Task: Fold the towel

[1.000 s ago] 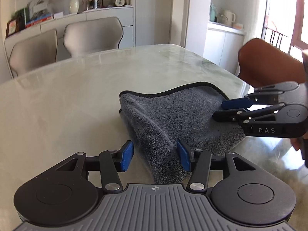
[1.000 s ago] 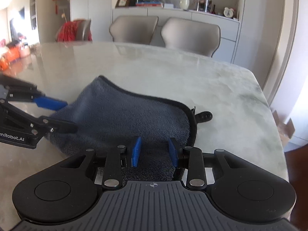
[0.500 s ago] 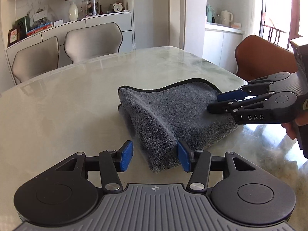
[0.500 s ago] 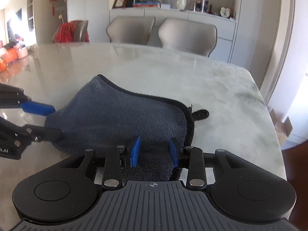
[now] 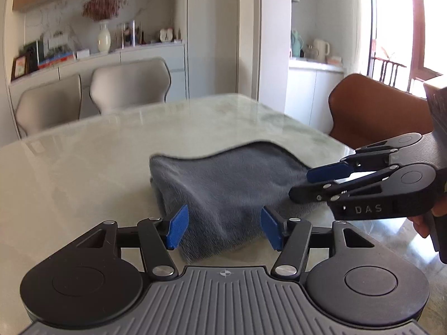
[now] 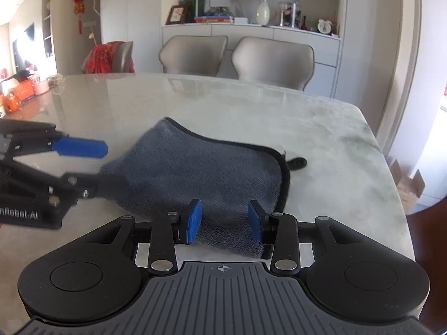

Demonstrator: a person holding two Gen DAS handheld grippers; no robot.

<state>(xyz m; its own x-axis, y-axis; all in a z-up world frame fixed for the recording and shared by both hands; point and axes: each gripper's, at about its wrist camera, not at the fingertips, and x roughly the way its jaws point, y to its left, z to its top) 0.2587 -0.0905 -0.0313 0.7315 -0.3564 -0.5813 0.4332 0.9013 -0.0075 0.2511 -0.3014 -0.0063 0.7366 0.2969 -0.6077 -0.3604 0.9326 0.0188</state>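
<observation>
A grey towel with black trim [image 5: 223, 184] lies folded on the marble table [image 5: 92, 167]; it also shows in the right wrist view [image 6: 195, 173]. My left gripper [image 5: 223, 230] is open above the towel's near corner, jaws apart and empty. It appears from the side in the right wrist view [image 6: 95, 164], at the towel's left end. My right gripper [image 6: 225, 220] is open over the towel's near edge, holding nothing. It shows in the left wrist view [image 5: 304, 184], at the towel's right side.
Two beige chairs [image 6: 237, 55] stand at the table's far side, before a sideboard with a vase [image 6: 262, 11]. A brown chair [image 5: 377, 111] stands to the right. The table's right edge [image 6: 388, 167] is close to the towel. A cardboard box [image 6: 408, 187] lies on the floor.
Both grippers have lifted and pulled back from the towel, and both views have tilted upward. The towel stays folded on the table.
</observation>
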